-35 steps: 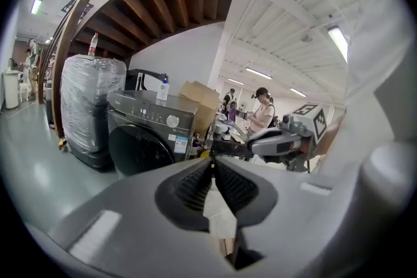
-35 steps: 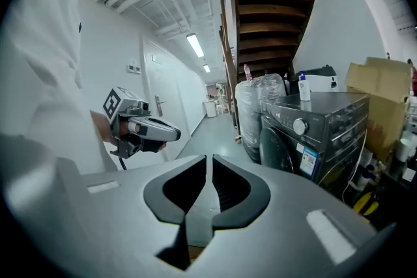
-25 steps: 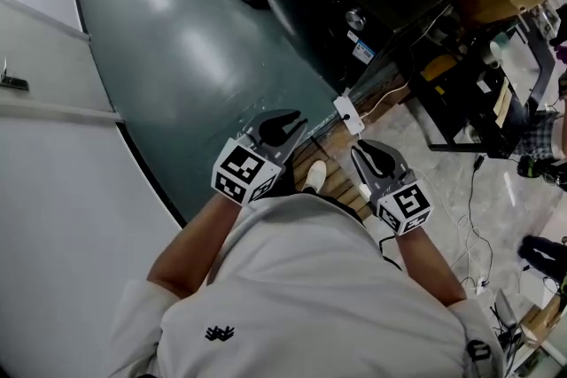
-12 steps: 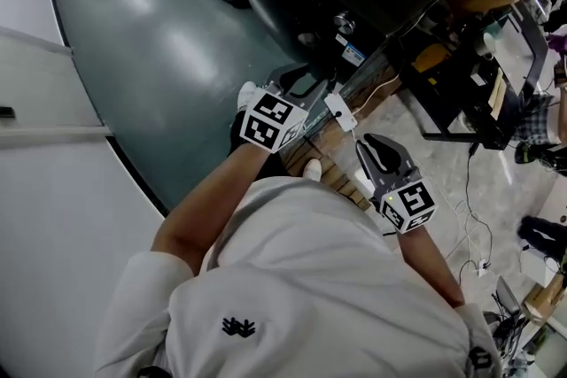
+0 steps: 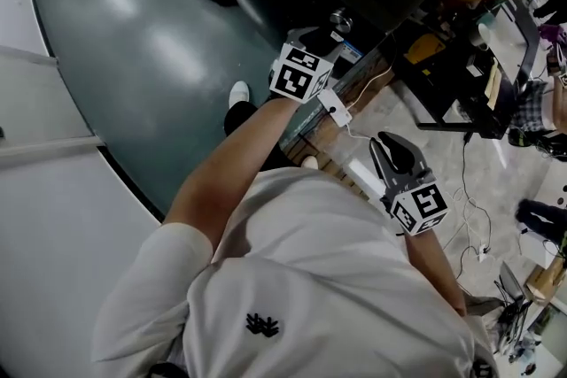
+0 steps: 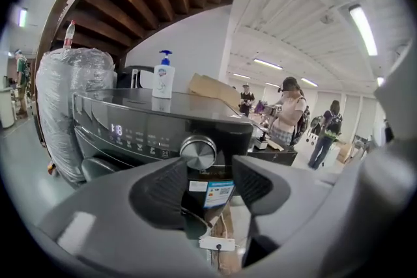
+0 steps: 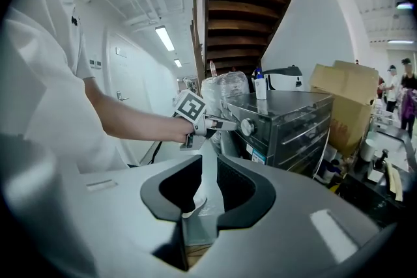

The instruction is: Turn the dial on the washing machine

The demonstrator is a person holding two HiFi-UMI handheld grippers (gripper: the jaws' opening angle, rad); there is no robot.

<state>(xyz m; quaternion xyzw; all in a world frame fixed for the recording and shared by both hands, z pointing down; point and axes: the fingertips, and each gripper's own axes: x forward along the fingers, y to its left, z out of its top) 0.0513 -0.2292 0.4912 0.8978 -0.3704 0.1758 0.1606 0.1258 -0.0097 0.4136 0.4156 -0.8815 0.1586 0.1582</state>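
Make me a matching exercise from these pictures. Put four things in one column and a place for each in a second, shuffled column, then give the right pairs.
Things
A. dial
B. pump bottle
C. plastic-wrapped bundle
D. white socket block

Places
1. lies low down, under the front panel, on a cable
2. stands on top of the washing machine
3. stands beside the machine
4. sits on the machine's front panel

Pairs: A-4, B-2, C-3, D-1
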